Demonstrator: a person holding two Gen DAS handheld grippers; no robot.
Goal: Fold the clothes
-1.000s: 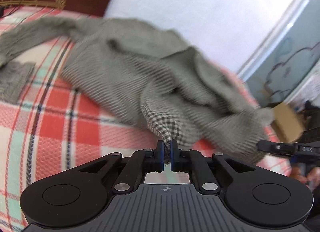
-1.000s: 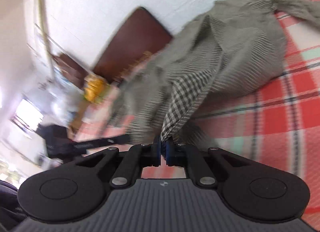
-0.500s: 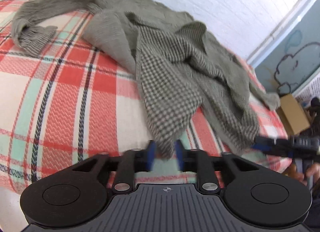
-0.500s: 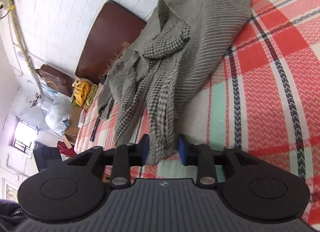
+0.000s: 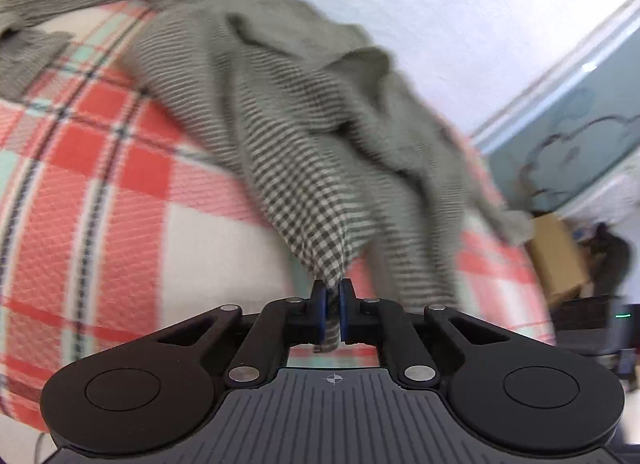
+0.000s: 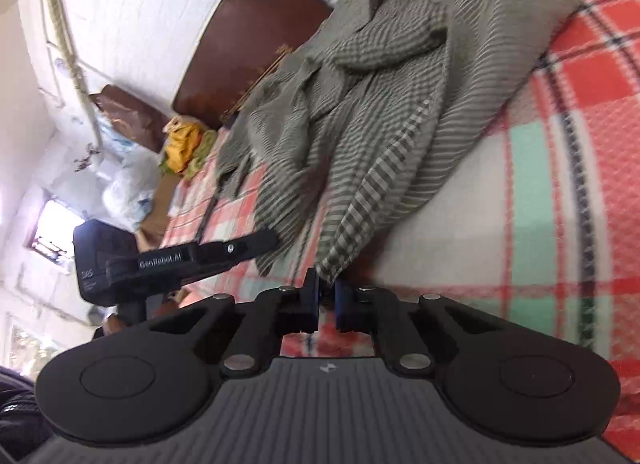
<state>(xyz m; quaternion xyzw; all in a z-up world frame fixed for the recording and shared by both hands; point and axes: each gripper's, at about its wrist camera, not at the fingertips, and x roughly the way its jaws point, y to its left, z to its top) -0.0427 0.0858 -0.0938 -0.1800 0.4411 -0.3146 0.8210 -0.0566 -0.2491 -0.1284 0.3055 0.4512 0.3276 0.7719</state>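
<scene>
- I am holding a claw in each hand over a bed (image 5: 100,200) covered with a red, white and mint plaid blanket.
- A grey-green garment (image 5: 280,112) is lying rumpled across the blanket, reaching from the near edge of the bed toward the dark wooden headboard (image 6: 256,36) and the white brick wall (image 5: 440,16).
- The garment is showing a fine stripe on most of its cloth and a small dark check on the turned-over parts.
- My left claw (image 5: 332,314) is closing its jaws on a checked corner of the garment; the cloth is sitting between the blue pads (image 5: 319,314) and a short end is hanging out below them.
- From that pinch the cloth is rising in a taut fold back toward the main heap.
- My right claw (image 6: 326,306) is closing its jaws on another checked corner of the garment, at the near edge of the bed; the cloth tip is entering the narrow gap between the pads.
- In the right wrist view the left claw's black body (image 6: 168,260) is reaching in from the left, its tip beside the garment's striped hem.
- A cardboard box (image 5: 560,256) is sitting beyond the far right edge of the bed, against a pale blue wall.
- Yellow cloth (image 6: 182,144) and white plastic bags (image 6: 128,188) are piled beside the headboard.
</scene>
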